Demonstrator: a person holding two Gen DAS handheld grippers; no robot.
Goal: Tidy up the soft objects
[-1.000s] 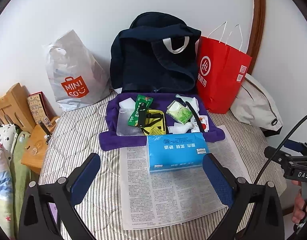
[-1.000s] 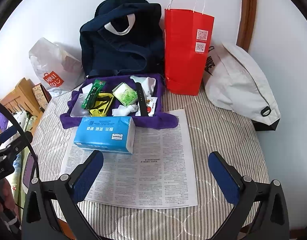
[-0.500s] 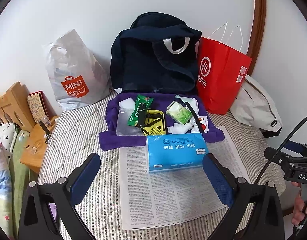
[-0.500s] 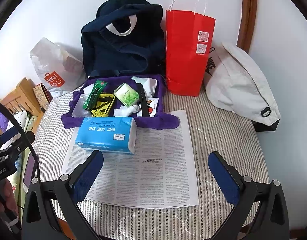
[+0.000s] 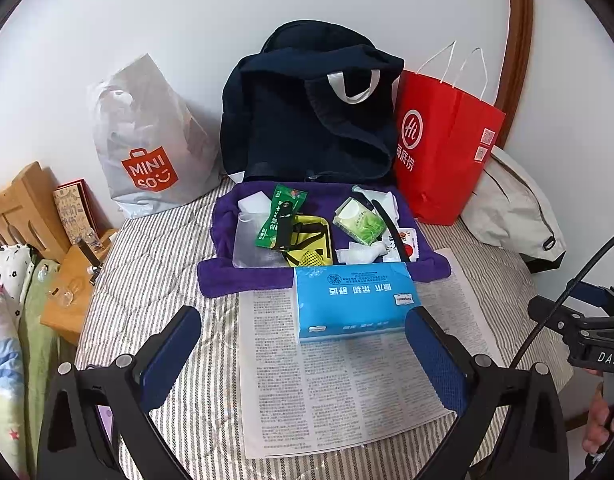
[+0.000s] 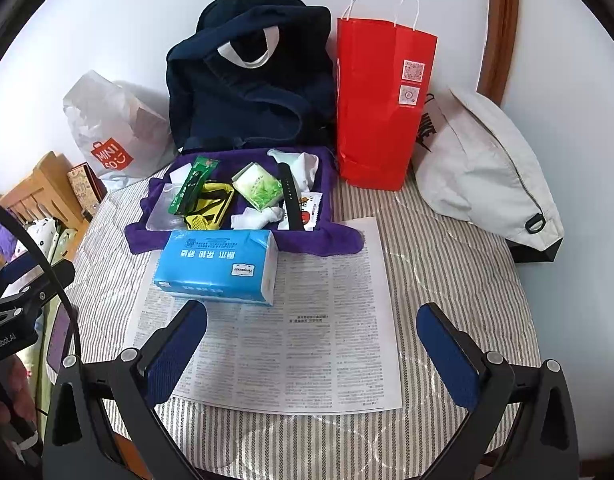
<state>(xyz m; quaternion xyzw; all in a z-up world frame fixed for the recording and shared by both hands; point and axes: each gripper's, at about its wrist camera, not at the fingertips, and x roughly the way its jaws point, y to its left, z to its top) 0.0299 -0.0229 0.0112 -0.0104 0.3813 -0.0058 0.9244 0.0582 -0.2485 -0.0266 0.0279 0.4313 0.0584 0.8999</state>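
1. Blue tissue pack [image 5: 353, 300] lying flat on the newspaper [image 5: 355, 364], its far edge touching the purple towel [image 5: 243, 278].
2. Left claw [image 5: 303, 350] spread wide over the newspaper, gripping nothing; tissue pack just ahead of it, roughly centred between the two blue pads, right pad [image 5: 435, 356] just beside the pack's near right corner, contact not certain.
3. Right claw [image 6: 312, 344] also spread wide and empty, hovering over the newspaper [image 6: 307, 320]; tissue pack [image 6: 219, 266] ahead and to its left, just beyond the left pad [image 6: 175, 354].
4. Behind the tissue pack, on the purple towel [image 6: 323, 240]: green sachet [image 5: 281, 216], yellow pouch [image 5: 311, 240], green-and-white tissue packet [image 5: 361, 220], crumpled white cloth [image 5: 359, 252], black strap [image 5: 391, 226], clear plastic bag [image 5: 253, 242].
5. Farther behind the tissue pack, against the wall: dark navy bag [image 5: 311, 120], red paper bag [image 5: 443, 152] to its right, white Miniso bag [image 5: 151, 144] to its left.
6. Right of the tissue pack, beyond the red bag: pale grey sack [image 6: 483, 160] on the striped bed cover [image 6: 447, 248].
7. Left of the tissue pack, off the bed edge: wooden furniture [image 5: 27, 208].
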